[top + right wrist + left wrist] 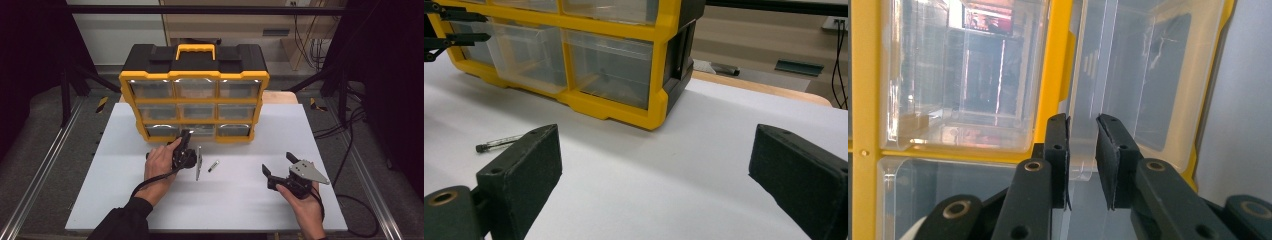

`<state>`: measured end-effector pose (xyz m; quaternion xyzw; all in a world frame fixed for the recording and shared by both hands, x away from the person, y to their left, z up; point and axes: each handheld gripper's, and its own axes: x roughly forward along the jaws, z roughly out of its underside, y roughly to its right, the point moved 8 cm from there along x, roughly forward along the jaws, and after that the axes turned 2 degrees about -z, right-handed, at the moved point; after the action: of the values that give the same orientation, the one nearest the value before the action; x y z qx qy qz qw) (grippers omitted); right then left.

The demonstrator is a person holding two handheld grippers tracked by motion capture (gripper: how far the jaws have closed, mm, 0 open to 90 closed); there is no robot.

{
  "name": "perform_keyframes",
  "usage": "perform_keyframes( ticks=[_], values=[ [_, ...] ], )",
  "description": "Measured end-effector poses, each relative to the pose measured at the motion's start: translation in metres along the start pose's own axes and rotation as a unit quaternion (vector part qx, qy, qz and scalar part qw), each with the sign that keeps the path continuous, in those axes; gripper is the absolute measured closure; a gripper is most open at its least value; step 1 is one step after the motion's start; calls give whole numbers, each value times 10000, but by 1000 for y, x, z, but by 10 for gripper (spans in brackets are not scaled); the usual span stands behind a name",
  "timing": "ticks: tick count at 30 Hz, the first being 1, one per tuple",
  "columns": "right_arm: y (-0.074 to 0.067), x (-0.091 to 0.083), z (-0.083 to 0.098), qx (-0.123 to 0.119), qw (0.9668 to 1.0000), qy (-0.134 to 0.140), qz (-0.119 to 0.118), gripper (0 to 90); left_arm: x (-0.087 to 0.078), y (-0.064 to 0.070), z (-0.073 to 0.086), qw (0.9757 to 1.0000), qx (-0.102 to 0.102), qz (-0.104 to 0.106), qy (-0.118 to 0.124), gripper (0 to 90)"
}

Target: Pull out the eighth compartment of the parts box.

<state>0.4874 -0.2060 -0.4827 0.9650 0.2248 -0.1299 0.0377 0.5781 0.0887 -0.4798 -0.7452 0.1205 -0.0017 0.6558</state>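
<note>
Yellow-framed black organizer (194, 65), clear drawers (196, 130)

one organizer (194, 65) with nine clear drawers (195, 89), one small tube (213, 166).

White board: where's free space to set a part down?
Free: the board's left side beside the left hand; the middle between the pen and right tool; the right strip past the organizer. Crowded: in front of the bottom drawers, around the left tool.

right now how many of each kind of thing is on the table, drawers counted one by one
storage box: 1
clear drawers: 9
small pen-like stick: 1
grippers (left gripper, right gripper): 2
total: 13
</note>
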Motion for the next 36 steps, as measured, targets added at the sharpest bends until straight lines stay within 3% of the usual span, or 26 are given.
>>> perform_keyframes(
  ticks=[36],
  values=[
    [-1,0,-1,-7,10000,2,12,69,-24,3,-1,10000,-8,43,63,755]
  ],
)
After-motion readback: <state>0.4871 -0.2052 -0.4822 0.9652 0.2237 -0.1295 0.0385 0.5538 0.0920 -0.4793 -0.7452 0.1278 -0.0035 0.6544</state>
